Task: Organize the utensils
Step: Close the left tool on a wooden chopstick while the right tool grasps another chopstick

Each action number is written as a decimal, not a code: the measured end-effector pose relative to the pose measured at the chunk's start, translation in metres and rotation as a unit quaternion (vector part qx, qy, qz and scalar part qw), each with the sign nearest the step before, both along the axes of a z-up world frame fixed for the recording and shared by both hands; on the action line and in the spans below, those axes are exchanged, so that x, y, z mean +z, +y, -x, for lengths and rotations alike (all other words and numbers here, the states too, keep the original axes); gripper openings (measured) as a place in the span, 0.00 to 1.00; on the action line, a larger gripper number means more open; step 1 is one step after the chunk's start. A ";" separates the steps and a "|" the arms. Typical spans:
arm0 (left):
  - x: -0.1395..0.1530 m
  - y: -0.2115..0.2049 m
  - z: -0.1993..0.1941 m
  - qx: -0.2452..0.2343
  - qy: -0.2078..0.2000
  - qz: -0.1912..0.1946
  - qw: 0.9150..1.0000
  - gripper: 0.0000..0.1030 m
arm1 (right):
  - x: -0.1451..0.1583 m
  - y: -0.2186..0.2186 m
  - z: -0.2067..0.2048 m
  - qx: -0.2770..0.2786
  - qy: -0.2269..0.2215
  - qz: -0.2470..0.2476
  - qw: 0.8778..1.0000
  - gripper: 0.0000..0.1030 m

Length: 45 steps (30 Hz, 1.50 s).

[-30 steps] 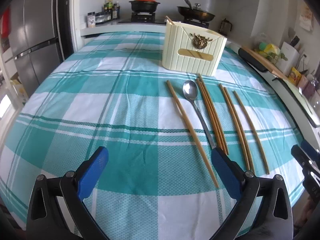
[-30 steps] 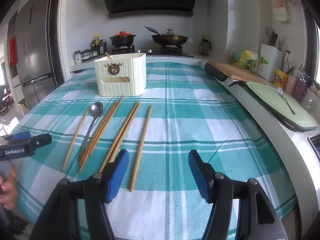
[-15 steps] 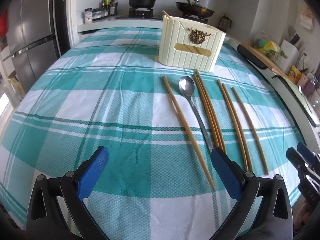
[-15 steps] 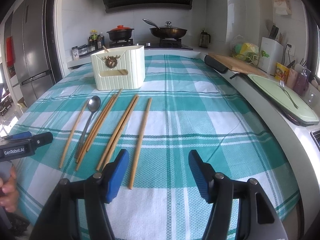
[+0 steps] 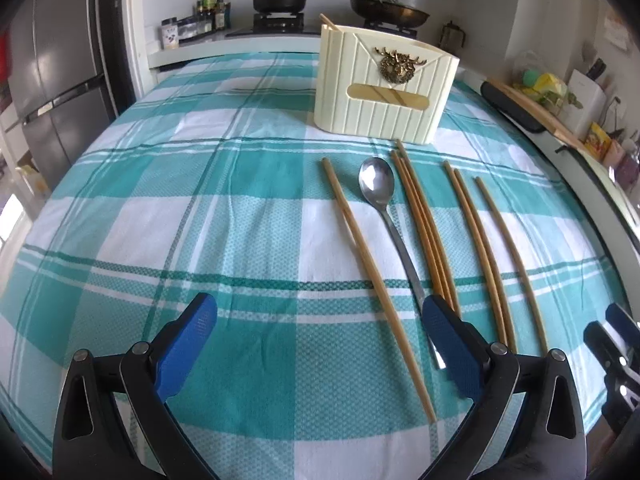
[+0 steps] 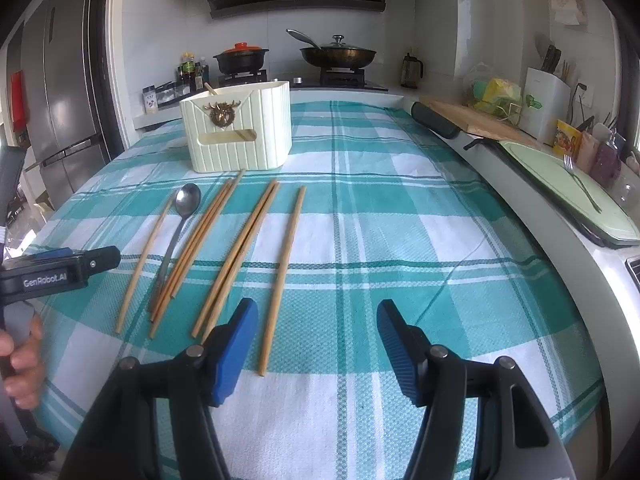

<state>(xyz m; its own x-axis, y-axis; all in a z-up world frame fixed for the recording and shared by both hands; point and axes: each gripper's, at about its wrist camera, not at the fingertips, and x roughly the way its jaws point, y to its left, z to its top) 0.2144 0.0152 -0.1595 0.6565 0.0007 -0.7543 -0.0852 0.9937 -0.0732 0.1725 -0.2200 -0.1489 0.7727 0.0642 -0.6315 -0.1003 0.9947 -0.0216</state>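
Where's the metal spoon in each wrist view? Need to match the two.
Left wrist: spoon right of centre, second utensil from the left, handle running toward the right finger.
Right wrist: spoon left of centre, also second from the left.
Shared landmark: cream utensil holder just beyond it.

Left gripper (image 5: 318, 322) open, empty; spoon (image 5: 386, 216), chopsticks (image 5: 370, 268) before holder (image 5: 384, 88).

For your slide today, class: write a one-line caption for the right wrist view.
Open right gripper hovers over a checked tablecloth where chopsticks and a spoon lie before a cream holder.
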 end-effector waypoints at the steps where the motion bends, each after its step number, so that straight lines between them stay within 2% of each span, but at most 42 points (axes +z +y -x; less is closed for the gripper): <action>1: -0.003 -0.001 -0.004 0.002 0.004 -0.006 1.000 0.99 | 0.000 0.000 0.000 0.001 0.000 0.000 1.000 0.61; 7: -0.022 -0.006 -0.028 0.003 0.039 -0.043 0.998 0.99 | 0.001 -0.001 -0.007 0.004 0.009 -0.008 1.000 0.61; 13: -0.024 0.000 -0.032 -0.006 0.047 -0.040 0.998 1.00 | -0.002 -0.002 -0.036 0.014 0.042 -0.023 0.999 0.61; 19: -0.023 0.009 -0.034 -0.011 0.051 -0.050 0.997 1.00 | -0.019 0.012 -0.070 0.046 0.091 -0.012 0.995 0.61; 21: -0.024 0.013 -0.036 -0.012 0.056 -0.045 0.997 1.00 | -0.026 0.013 -0.078 0.045 0.103 -0.001 0.994 0.51; 23: -0.024 0.014 -0.041 -0.019 0.060 -0.045 0.997 1.00 | -0.032 0.014 -0.084 0.046 0.117 0.002 0.992 0.48; 26: -0.023 0.013 -0.051 -0.041 0.066 -0.046 0.996 1.00 | -0.031 0.018 -0.087 0.053 0.112 0.020 0.992 0.48; 35: -0.024 0.017 -0.091 -0.074 0.084 -0.018 0.994 0.97 | -0.029 0.021 -0.123 0.060 0.113 0.021 0.992 0.48; 45: -0.023 0.011 -0.121 -0.104 0.094 -0.028 0.990 0.94 | -0.028 0.033 -0.183 0.073 0.120 0.025 0.990 0.46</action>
